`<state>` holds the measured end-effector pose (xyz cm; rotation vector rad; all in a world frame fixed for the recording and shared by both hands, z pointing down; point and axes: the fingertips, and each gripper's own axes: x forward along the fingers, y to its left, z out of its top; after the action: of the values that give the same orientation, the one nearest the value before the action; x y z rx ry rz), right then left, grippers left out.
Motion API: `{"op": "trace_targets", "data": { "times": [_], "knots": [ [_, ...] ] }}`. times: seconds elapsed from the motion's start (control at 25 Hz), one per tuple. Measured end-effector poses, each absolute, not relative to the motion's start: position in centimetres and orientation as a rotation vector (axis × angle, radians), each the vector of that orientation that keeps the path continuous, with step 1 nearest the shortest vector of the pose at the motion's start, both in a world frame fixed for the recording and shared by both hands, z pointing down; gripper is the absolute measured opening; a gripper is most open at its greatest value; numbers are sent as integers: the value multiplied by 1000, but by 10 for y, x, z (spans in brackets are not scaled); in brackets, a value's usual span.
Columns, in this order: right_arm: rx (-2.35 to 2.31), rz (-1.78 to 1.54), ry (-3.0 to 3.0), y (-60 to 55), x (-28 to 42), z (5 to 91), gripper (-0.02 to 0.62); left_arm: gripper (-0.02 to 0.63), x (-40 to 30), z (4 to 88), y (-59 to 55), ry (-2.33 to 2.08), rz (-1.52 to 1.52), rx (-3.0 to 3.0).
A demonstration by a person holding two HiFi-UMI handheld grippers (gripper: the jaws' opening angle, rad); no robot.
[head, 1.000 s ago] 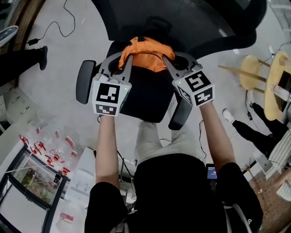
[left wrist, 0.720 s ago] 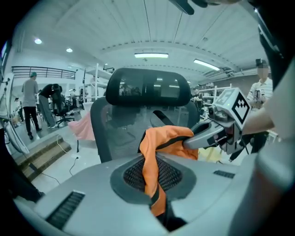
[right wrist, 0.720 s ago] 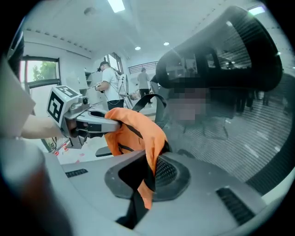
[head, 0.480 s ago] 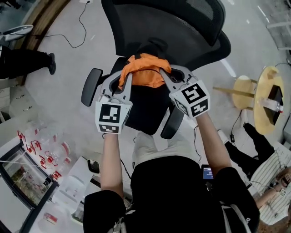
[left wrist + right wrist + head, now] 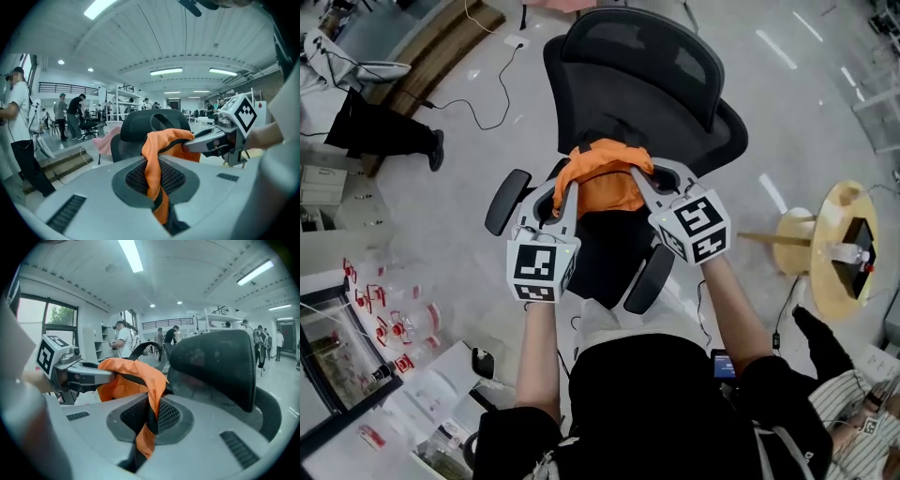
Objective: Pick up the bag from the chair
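Observation:
An orange bag [image 5: 600, 178] with black trim hangs in the air above the seat of a black office chair [image 5: 642, 89]. My left gripper [image 5: 567, 187] is shut on the bag's left edge, and the orange cloth [image 5: 154, 164] runs down between its jaws. My right gripper [image 5: 635, 176] is shut on the bag's right edge, with the fabric [image 5: 150, 413] pinched between its jaws. In the left gripper view the right gripper [image 5: 187, 144] shows across the bag. In the right gripper view the left gripper [image 5: 110, 377] reaches in from the left. Both hold the bag stretched between them.
The chair's armrests [image 5: 506, 202] [image 5: 644, 278] flank my arms. A round wooden table [image 5: 844, 248] stands at the right. A person's dark legs [image 5: 384, 136] are at the upper left. Cables [image 5: 487, 94] trail over the grey floor. Clear bins with red labels [image 5: 384, 319] lie at the lower left.
Both grippers have risen with the orange bag held between them, lifting it off the chair seat. The chair now appears smaller and farther below.

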<state>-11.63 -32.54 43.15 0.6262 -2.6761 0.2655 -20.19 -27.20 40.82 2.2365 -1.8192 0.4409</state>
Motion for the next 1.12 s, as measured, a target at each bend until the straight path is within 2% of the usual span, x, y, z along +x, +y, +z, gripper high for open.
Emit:
{"op": "trace_targets", "data": {
  "times": [0.56,1.12],
  "knots": [
    [538,90,-2802,-299,-100,327,11,24,-174,315,-229,-2044,313,2186],
    [462,21,-2887,-252,-95,269,12,24,-165,260,-179,-2185,271,2146]
  ]
}}
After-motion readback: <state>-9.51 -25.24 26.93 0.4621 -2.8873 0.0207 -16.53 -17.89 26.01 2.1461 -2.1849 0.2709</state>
